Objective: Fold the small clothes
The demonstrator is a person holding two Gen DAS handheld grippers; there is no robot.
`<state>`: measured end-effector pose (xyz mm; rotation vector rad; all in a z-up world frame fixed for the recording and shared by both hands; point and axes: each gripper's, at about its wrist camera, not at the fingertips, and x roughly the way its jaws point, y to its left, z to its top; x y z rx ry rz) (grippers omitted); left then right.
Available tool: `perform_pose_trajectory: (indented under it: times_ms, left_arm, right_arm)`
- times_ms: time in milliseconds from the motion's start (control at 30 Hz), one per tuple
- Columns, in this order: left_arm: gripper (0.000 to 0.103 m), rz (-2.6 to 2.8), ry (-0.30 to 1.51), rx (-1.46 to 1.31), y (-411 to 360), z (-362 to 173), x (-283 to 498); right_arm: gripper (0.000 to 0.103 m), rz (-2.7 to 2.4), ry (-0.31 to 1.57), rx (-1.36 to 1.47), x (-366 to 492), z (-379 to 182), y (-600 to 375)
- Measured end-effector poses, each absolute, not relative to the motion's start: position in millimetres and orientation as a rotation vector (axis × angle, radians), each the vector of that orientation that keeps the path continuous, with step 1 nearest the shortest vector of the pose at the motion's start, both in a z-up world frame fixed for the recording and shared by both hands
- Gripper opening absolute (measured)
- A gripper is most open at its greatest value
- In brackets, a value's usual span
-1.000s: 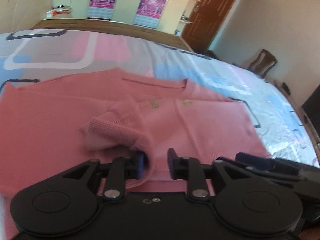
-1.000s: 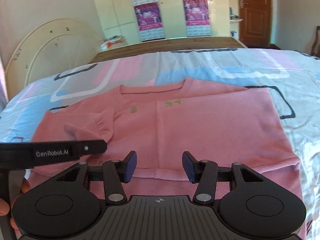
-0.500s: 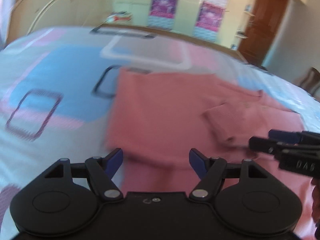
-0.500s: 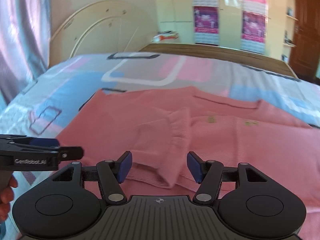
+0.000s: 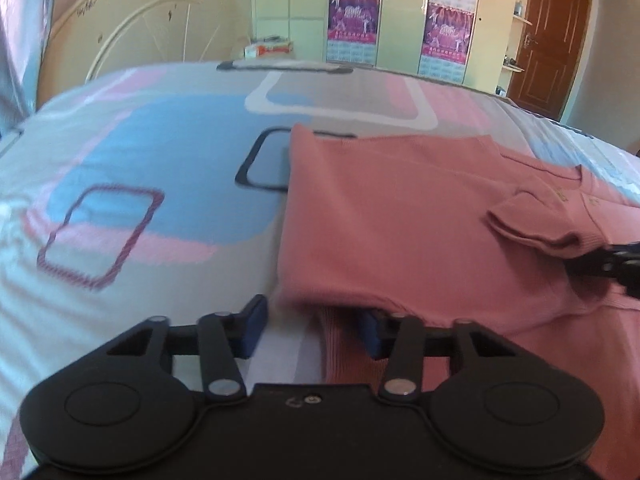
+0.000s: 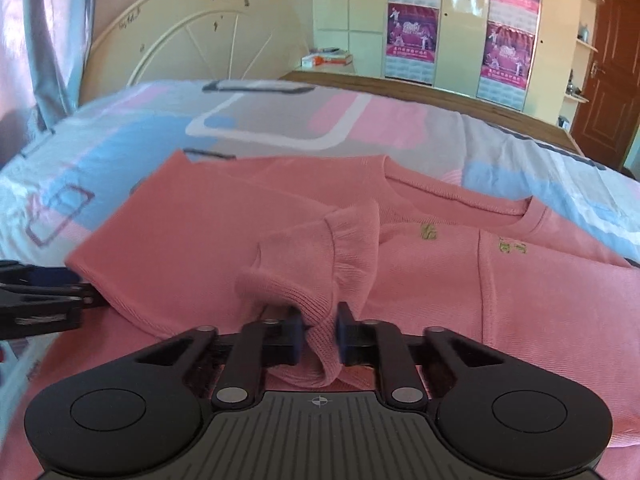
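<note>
While closing on the ribbed sleeve cuff [image 6: 320, 336] of the pink sweater [image 6: 460, 300], right gripper [image 6: 319, 340] pinching knit. Left gripper [image 5: 310, 330] closing too, pads apart, sweater's corner between them on the bedsheet [image 5: 140, 152].

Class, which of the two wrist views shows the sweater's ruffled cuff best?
The right wrist view: the cuff sits near centre, its ruffle and ribbing sharp, just beyond the closing right gripper. The left wrist view shows it only small, side-on near the right edge.
</note>
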<state>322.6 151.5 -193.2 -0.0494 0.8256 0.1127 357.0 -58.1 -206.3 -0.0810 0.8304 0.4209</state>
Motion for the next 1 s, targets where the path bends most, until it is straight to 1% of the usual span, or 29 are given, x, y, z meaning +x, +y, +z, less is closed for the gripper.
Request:
perform_pose_trajectory:
  times_ms: [33,67,100,233,333,433,567,633,667,700,767,933,1000]
  left_arm:
    - [0.034,0.114,0.814,-0.044,151.0,-193.7,324.7]
    - [0.024,0.11,0.802,-0.045,150.7,-194.4,326.6]
    - [0.019,0.107,0.798,-0.042,149.6,-194.7,327.2]
    - [0.015,0.102,0.791,-0.026,147.7,-196.8,326.4]
    - [0.014,0.085,0.799,-0.019,146.1,-198.2,324.6]
    - [0.014,0.079,0.801,0.007,141.8,-198.4,323.6]
    - [0.014,0.078,0.817,-0.021,145.4,-196.2,322.3]
    - [0.014,0.076,0.824,-0.022,145.7,-196.2,322.3]
    - [0.014,0.076,0.825,-0.022,145.7,-196.0,322.4]
    - [0.014,0.077,0.828,-0.025,146.0,-195.8,323.1]
    - [0.014,0.078,0.835,-0.038,146.7,-194.6,322.0]
    - [0.016,0.065,0.858,-0.103,152.9,-184.9,314.5]
    - [0.023,0.04,0.857,-0.131,155.7,-177.2,307.0]
  right_arm:
    - [0.013,0.413,0.814,-0.066,356.2,-202.7,-61.1]
    - [0.013,0.396,0.797,-0.042,356.6,-198.0,-65.7]
    - [0.012,0.376,0.784,0.0,357.4,-193.4,-73.5]
    - [0.011,0.25,0.764,0.218,362.6,-179.5,-124.4]
    - [0.011,0.161,0.822,0.348,367.1,-186.5,-164.9]
    - [0.011,0.136,0.895,0.39,366.1,-199.1,-184.6]
    - [0.013,0.089,0.89,0.368,360.2,-195.5,-195.6]
    - [0.018,0.067,0.866,0.346,358.4,-192.1,-199.1]
    - [0.026,0.068,0.851,0.321,358.7,-189.0,-198.4]
    - [0.039,0.075,0.838,0.296,358.5,-186.3,-197.5]
    - [0.053,0.092,0.819,0.267,353.7,-183.7,-193.6]
    - [0.054,0.074,0.842,0.238,359.0,-193.3,-195.0]
    - [0.054,0.047,0.855,0.239,365.9,-201.3,-200.0]
